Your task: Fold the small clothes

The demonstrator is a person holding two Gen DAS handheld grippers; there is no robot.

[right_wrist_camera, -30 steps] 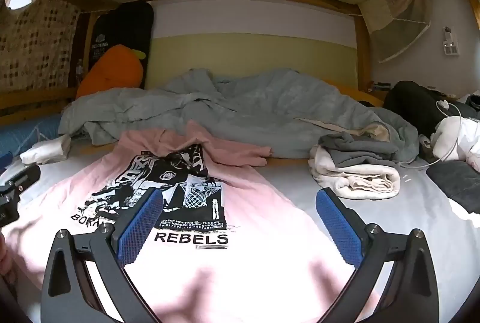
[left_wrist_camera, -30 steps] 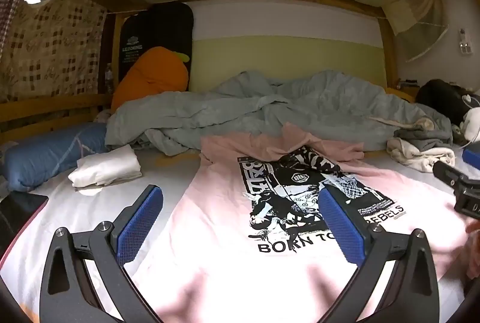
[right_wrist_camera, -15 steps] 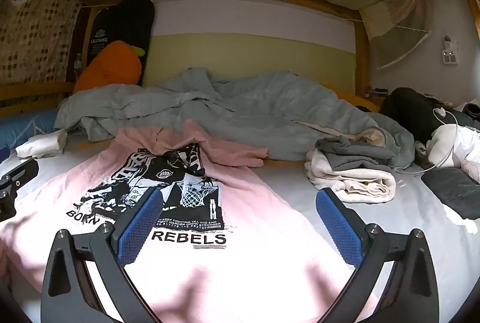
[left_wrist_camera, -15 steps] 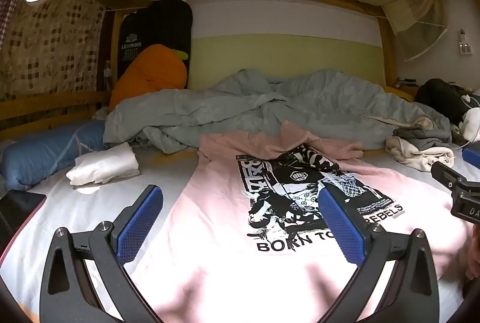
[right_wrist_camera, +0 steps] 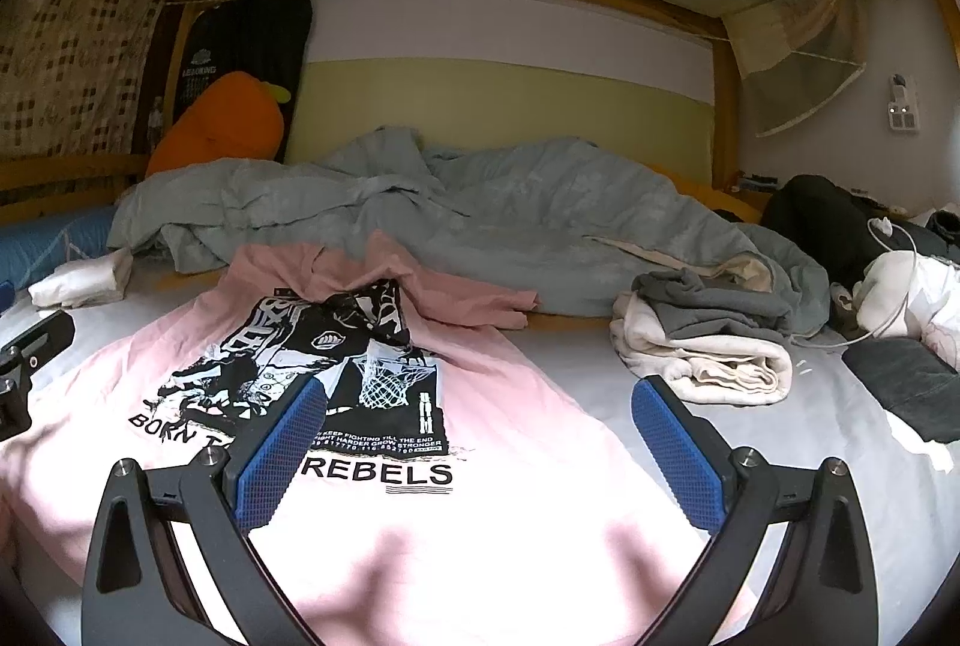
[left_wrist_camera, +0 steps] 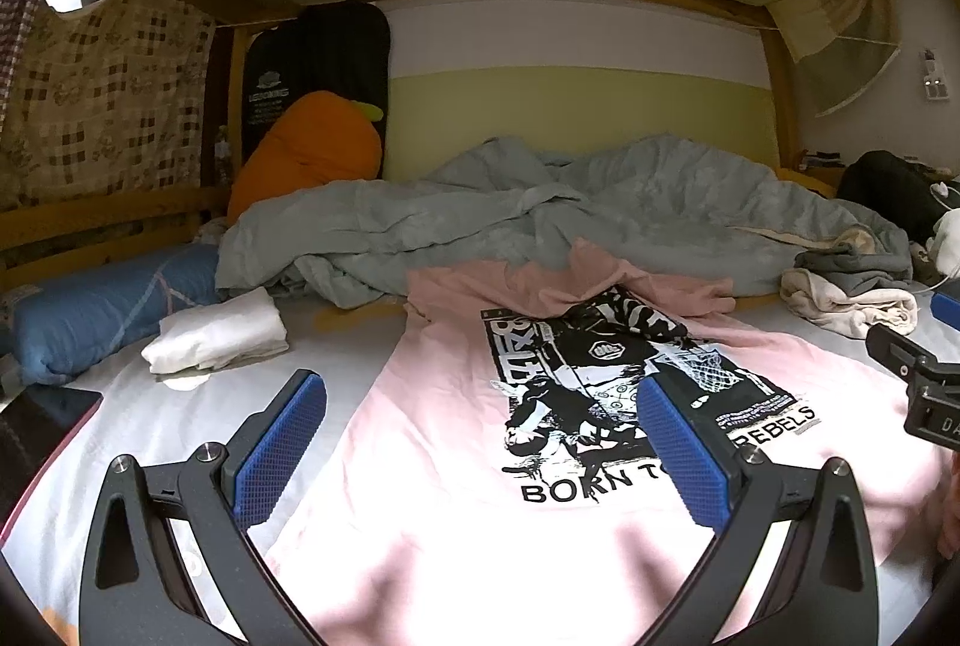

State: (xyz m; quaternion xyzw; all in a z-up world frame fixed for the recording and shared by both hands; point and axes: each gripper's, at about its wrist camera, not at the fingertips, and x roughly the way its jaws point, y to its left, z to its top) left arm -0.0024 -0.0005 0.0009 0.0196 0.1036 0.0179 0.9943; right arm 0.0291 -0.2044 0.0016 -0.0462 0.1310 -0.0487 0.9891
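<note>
A pink T-shirt [left_wrist_camera: 444, 406] with a black-and-white "BORN TO REBELS" print lies spread print-up on the white bed sheet; its far end is rumpled against the duvet. It also shows in the right wrist view [right_wrist_camera: 516, 418]. My left gripper [left_wrist_camera: 480, 442] is open and empty, hovering over the shirt's near left part. My right gripper [right_wrist_camera: 480, 442] is open and empty over the shirt's near right part. The right gripper's body shows at the right edge of the left wrist view [left_wrist_camera: 918, 376].
A rumpled grey-green duvet [left_wrist_camera: 570, 208] lies across the far bed. A folded white cloth [left_wrist_camera: 216, 334], blue pillow [left_wrist_camera: 102, 310] and dark tablet [left_wrist_camera: 36, 424] lie left. A cream and grey clothes pile [right_wrist_camera: 708, 340], dark cloth [right_wrist_camera: 906, 382] and cabled white items [right_wrist_camera: 912, 292] lie right.
Both views have shifted slightly, so the shirt sits a little lower and nearer in frame. Both grippers stay open and nothing on the bed has moved.
</note>
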